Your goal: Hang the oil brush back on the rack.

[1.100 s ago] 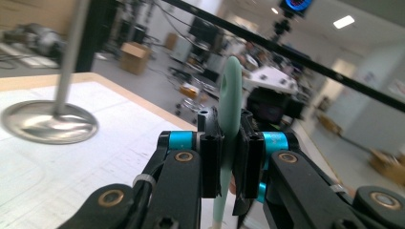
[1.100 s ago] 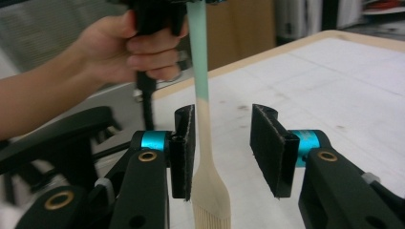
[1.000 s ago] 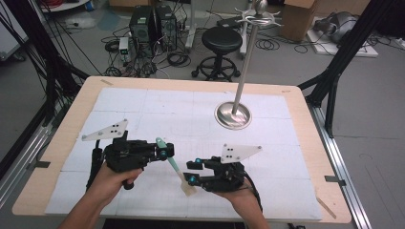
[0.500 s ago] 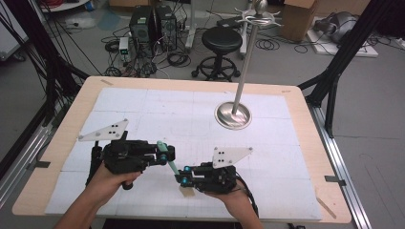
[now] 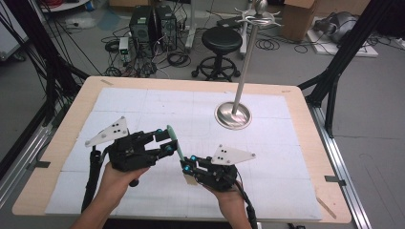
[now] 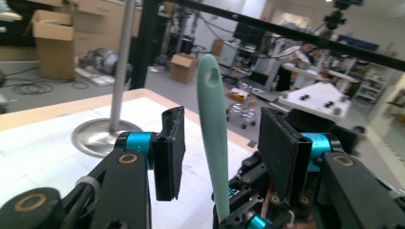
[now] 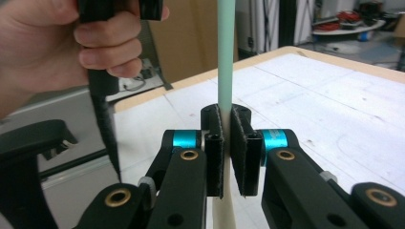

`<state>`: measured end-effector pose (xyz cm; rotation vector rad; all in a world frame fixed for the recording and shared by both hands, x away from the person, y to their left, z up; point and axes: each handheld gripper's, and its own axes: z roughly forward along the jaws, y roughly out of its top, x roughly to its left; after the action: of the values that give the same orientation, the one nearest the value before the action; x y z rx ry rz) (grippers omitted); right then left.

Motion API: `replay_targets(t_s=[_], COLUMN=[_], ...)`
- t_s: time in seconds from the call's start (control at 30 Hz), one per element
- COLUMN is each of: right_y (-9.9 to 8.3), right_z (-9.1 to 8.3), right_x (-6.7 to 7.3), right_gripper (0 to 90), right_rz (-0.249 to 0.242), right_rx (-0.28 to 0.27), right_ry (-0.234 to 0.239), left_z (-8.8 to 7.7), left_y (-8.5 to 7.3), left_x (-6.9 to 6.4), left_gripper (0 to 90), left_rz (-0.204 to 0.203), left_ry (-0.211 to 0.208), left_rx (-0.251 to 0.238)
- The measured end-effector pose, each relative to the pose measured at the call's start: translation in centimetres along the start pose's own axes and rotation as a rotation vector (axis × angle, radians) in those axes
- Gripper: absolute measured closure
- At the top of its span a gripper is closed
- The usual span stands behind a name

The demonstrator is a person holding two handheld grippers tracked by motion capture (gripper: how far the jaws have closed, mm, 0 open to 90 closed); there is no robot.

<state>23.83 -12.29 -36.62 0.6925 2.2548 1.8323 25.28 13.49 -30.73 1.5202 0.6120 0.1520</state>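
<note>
The slim mint-green plastic utensil with a cream-coloured lower end (image 7: 226, 57) is standing tilted above the white table mat (image 5: 286, 157), near the front edge, passing between the two hands. The right gripper (image 7: 226, 157) is pinching it low on the shaft, pads pressed flat against both sides. The left gripper (image 6: 217, 152) is spreading, its jaws having just been opening, and the green handle with its hanging hole is rising free between them, touching neither pad. It looks light and stiff, smooth enough to swivel in a pinch, so gripping mid-shaft across the flat faces seems safest. Further back, the polished steel stand with a round base (image 5: 232, 116) is waiting.
</note>
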Motion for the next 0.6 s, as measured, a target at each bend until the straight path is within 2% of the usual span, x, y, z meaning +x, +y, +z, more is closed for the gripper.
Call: replay_targets(t_s=[0.07,0.2,0.23,0.27,0.3,0.4,0.43,0.6], right_y=[0.0,-0.1,-0.1,-0.1,-0.2,-0.2,-0.2,-0.1], right_z=[0.1,0.2,0.2,0.2,0.2,0.3,0.4,0.4], right_x=[0.0,0.2,0.3,0.3,0.4,0.5,0.6,0.8], right_gripper=[85.0,85.0,85.0,85.0,85.0,85.0,85.0,85.0], right_rz=[-0.001,-0.015,-0.012,-0.012,-0.013,-0.022,-0.030,-0.036], right_rx=[-0.001,0.006,0.010,0.010,0.019,0.025,0.035,0.036], right_ry=[-0.011,-0.062,-0.076,-0.076,-0.100,-0.120,-0.142,-0.162], left_z=[0.2,1.3,1.3,1.4,1.6,1.8,2.0,2.0], left_y=[0.0,0.0,0.0,0.0,-0.1,-0.1,-0.1,-0.1], left_x=[0.0,-0.2,-0.2,-0.2,-0.2,-0.2,-0.2,-0.2], left_gripper=[52.4,55.7,55.9,55.9,57.4,62.9,64.5,74.0], left_rz=[-0.010,-0.047,-0.047,-0.056,-0.068,-0.072,-0.078,-0.079], left_ry=[0.011,0.093,0.093,0.111,0.123,0.127,0.135,0.139], left_rx=[0.006,0.024,0.024,0.027,0.031,0.037,0.041,0.045])
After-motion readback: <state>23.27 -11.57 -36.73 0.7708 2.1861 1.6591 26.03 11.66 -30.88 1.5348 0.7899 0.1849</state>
